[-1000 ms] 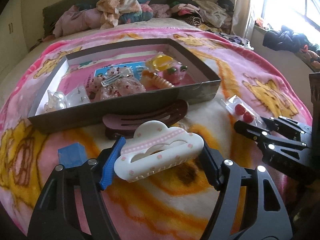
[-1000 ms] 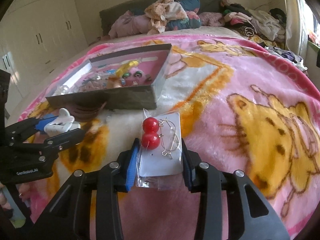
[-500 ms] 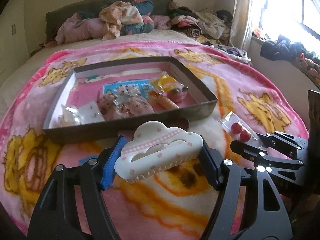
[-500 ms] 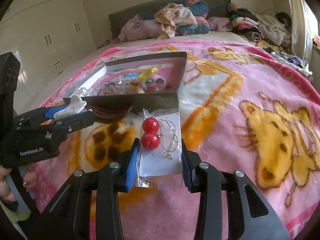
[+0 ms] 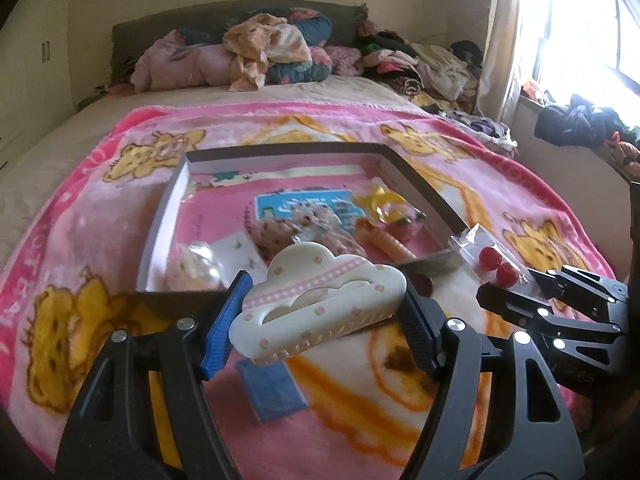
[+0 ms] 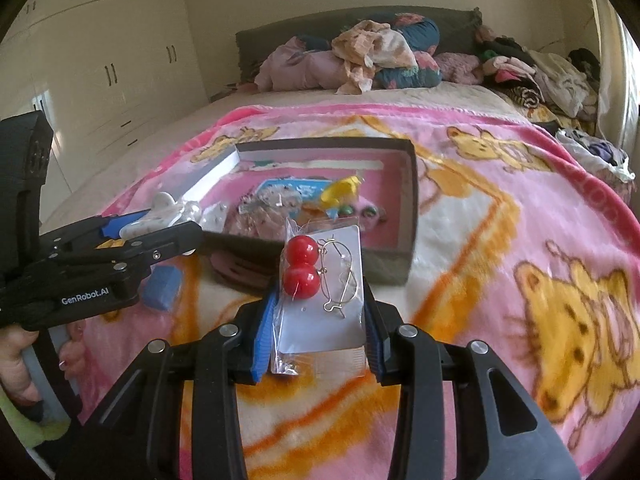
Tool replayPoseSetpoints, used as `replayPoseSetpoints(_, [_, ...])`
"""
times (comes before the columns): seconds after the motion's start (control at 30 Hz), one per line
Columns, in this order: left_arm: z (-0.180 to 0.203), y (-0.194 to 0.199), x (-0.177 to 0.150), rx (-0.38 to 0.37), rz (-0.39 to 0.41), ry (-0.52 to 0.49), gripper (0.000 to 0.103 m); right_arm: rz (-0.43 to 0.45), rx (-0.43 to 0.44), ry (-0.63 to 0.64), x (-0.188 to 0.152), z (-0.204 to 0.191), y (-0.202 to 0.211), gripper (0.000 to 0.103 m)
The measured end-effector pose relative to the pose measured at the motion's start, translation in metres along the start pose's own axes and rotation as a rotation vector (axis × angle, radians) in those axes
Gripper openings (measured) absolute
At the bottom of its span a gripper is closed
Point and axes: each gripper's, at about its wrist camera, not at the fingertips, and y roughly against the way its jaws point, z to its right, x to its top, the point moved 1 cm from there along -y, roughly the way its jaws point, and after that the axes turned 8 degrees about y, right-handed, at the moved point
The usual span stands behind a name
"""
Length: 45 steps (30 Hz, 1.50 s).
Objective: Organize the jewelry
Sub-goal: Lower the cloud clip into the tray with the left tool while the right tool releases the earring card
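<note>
My left gripper is shut on a white cloud-shaped hair claw and holds it above the blanket, just before the near wall of the dark shallow box. My right gripper is shut on a clear packet of red ball earrings, raised near the box's front right corner. The box holds several hair clips and trinkets. Each gripper shows in the other's view: the right one, the left one.
A brown hair clip and a blue block lie on the pink bear blanket in front of the box. Piled clothes sit at the bed's head. A window ledge is at the right, wardrobes at the left.
Both grippers have risen and moved forward toward the box, still holding the hair claw and the earring packet. The box's inside is seen from higher up.
</note>
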Motion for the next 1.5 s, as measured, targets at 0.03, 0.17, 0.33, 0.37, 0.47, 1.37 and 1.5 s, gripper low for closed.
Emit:
replayPoseSetpoints(0.03, [-0.002, 0.0, 0.002, 0.003, 0.003, 0.001, 0.061, 0.001, 0.0, 0.001, 0.002, 0.0, -0.001, 0.036])
replayPoseSetpoints(0.17, [-0.012, -0.002, 0.01, 0.01, 0.01, 0.01, 0.061, 0.007, 0.0, 0.011, 0.014, -0.002, -0.008, 0.036])
replayPoseSetpoints(0.33, [-0.023, -0.006, 0.021, 0.019, 0.019, 0.02, 0.061, 0.007, 0.003, 0.023, 0.027, -0.004, -0.019, 0.036])
replayPoseSetpoints(0.37, [-0.025, -0.007, 0.023, 0.019, 0.019, 0.02, 0.061, 0.007, 0.003, 0.025, 0.029, -0.005, -0.021, 0.036])
replayPoseSetpoints(0.47, [-0.03, -0.01, 0.029, 0.027, 0.025, 0.018, 0.061, 0.009, 0.003, 0.033, 0.035, -0.007, -0.026, 0.036])
replayPoseSetpoints(1.37, [-0.059, -0.065, 0.063, 0.073, 0.006, 0.027, 0.062, -0.02, -0.011, 0.053, 0.079, 0.009, -0.085, 0.036])
replayPoseSetpoints(1.5, [-0.062, -0.076, 0.066, 0.081, -0.016, 0.022, 0.062, -0.043, -0.005, 0.048, 0.081, 0.011, -0.097, 0.036])
